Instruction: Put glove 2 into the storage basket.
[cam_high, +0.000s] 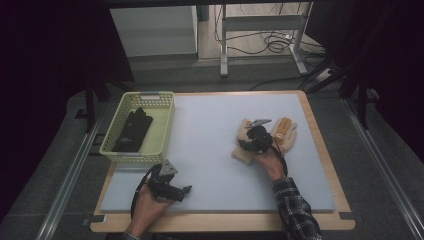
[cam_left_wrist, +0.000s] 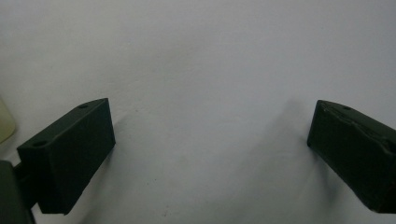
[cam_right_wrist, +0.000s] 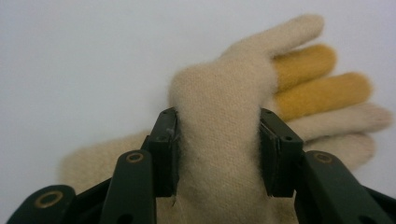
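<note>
Right gripper (cam_right_wrist: 218, 154) closed on a cream knitted glove (cam_right_wrist: 224, 140). In the right gripper view the two black jaws rise from below and press on either side of a bunched fold of the cream wool; the fold bulges above and beyond the jaw tips, and the pads visibly dent the fabric. The jaws stand part-way closed, held apart by the thickness of the wool. Beyond the jaw tips and to their right, the glove fingers spread out flat, two of them mustard yellow (cam_right_wrist: 322, 93) and the others cream. The glove's cuff end lies below and to the left of the left-hand jaw.

In the high view the right gripper (cam_high: 257, 137) sits on top of the glove (cam_high: 287, 131), which lies on the pale mat (cam_high: 210, 150) covering the table (cam_high: 320, 150).

Left gripper (cam_left_wrist: 210, 140): jaws wide apart with nothing between them, bare mat ahead of the tips. In the high view the left gripper (cam_high: 175, 190) rests low over the mat, just near a yellow basket (cam_high: 165, 125) containing a dark item (cam_high: 132, 131).
</note>
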